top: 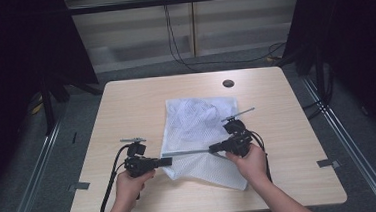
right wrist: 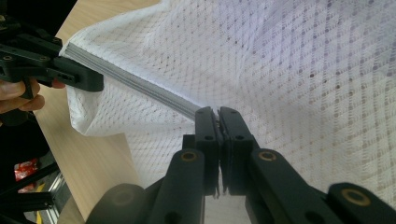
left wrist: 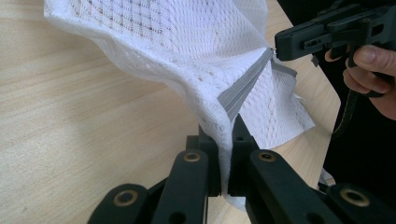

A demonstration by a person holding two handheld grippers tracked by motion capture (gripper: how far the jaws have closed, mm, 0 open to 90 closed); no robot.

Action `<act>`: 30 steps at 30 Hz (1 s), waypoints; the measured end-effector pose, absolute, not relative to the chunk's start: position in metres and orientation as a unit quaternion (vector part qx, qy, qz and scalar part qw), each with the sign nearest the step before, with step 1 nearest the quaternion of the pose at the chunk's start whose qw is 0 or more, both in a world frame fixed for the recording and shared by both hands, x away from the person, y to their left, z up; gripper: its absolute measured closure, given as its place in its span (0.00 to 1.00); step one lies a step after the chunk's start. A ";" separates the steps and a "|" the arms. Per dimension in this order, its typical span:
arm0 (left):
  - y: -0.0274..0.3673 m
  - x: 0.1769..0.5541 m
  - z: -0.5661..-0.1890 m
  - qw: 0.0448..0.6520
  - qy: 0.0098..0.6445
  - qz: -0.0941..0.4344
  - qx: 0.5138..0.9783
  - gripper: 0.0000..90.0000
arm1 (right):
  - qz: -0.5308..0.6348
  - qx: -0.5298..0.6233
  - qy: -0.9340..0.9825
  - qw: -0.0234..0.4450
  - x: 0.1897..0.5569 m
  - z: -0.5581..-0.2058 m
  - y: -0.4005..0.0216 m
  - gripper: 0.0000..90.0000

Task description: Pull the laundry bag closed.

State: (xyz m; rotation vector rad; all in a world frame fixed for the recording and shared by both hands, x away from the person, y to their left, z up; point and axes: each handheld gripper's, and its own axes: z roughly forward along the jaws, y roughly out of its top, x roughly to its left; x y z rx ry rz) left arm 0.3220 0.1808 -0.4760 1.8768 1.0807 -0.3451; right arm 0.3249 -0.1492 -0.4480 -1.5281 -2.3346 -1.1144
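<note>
A white mesh bag [top: 197, 118] lies on the light wooden table [top: 126, 105], with a grey zipper band [top: 189, 152] running along its near part. My left gripper [top: 167, 161] is shut on the band's left end, pinching mesh and zipper [left wrist: 245, 84] between its jaws [left wrist: 230, 140]. My right gripper [top: 213, 148] is shut on the right end of the same band [right wrist: 140, 86], its jaws closed tight [right wrist: 218, 112]. The band is stretched straight between the two grippers and lifted a little off the table. The mesh [right wrist: 289, 70] hangs slack around it.
A dark round grommet hole [top: 228, 83] sits near the table's far edge. Black cables [top: 177, 46] trail on the floor behind the table. Dark curtains and stands flank both sides. Bare tabletop lies left of the bag.
</note>
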 end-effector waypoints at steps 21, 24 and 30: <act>0.180 0.321 -0.476 0.455 0.437 -0.139 0.763 0.98 | -0.372 -0.510 -0.773 0.069 0.322 -0.449 -0.156 0.96; 0.180 0.321 -0.475 0.455 0.438 -0.139 0.763 0.98 | -0.371 -0.511 -0.773 0.068 0.323 -0.450 -0.158 0.96; 0.180 0.321 -0.475 0.455 0.437 -0.138 0.764 0.98 | -0.369 -0.512 -0.773 0.067 0.322 -0.449 -0.159 0.96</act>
